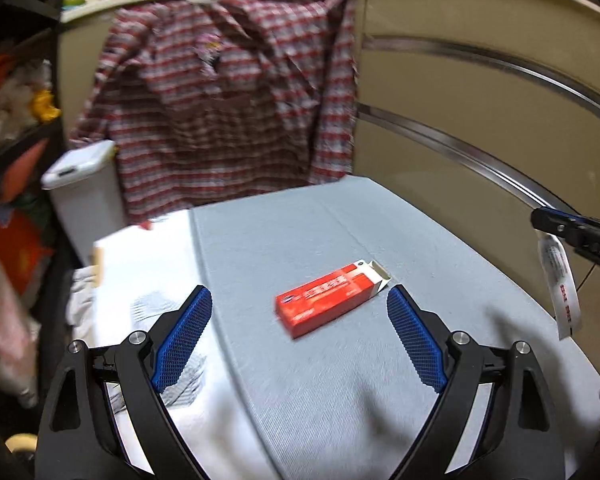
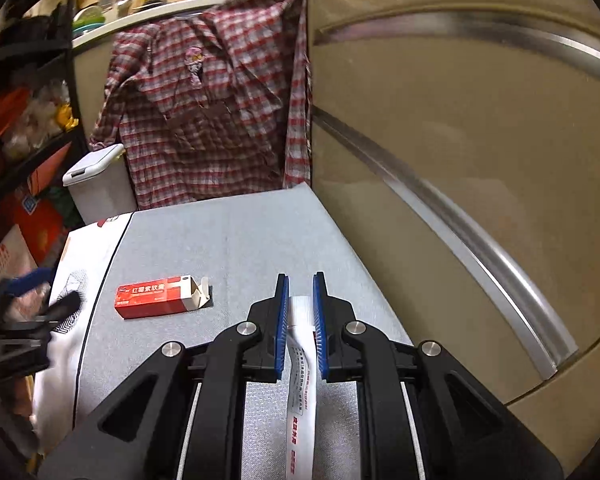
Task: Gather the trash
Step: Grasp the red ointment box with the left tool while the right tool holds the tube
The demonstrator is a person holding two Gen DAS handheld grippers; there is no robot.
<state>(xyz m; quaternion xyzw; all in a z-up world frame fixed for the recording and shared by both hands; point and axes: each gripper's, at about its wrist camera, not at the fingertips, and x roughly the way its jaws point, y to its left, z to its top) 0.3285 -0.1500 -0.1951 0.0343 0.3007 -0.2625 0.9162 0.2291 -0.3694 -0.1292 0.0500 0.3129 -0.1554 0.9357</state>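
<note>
A red carton (image 1: 332, 298) with an open white end flap lies on the grey table (image 1: 340, 380); the right wrist view shows the carton (image 2: 158, 296) left of centre. My left gripper (image 1: 300, 298) hovers open over it, blue pads either side, not touching. My right gripper (image 2: 300, 284) is shut on a white ointment tube (image 2: 300, 380) with red print, which hangs down between the pads. In the left wrist view the right gripper (image 1: 540, 220) shows at the right edge with the tube (image 1: 560, 288) dangling. The left gripper (image 2: 32, 284) appears blurred at the left of the right wrist view.
A white lidded bin (image 2: 100, 184) stands behind the table's far left corner. A red checked shirt (image 2: 208, 112) hangs on the beige partition (image 2: 460, 160). A white printed sheet (image 2: 88, 272) covers the table's left edge. Shelves (image 2: 28, 128) of boxes stand left.
</note>
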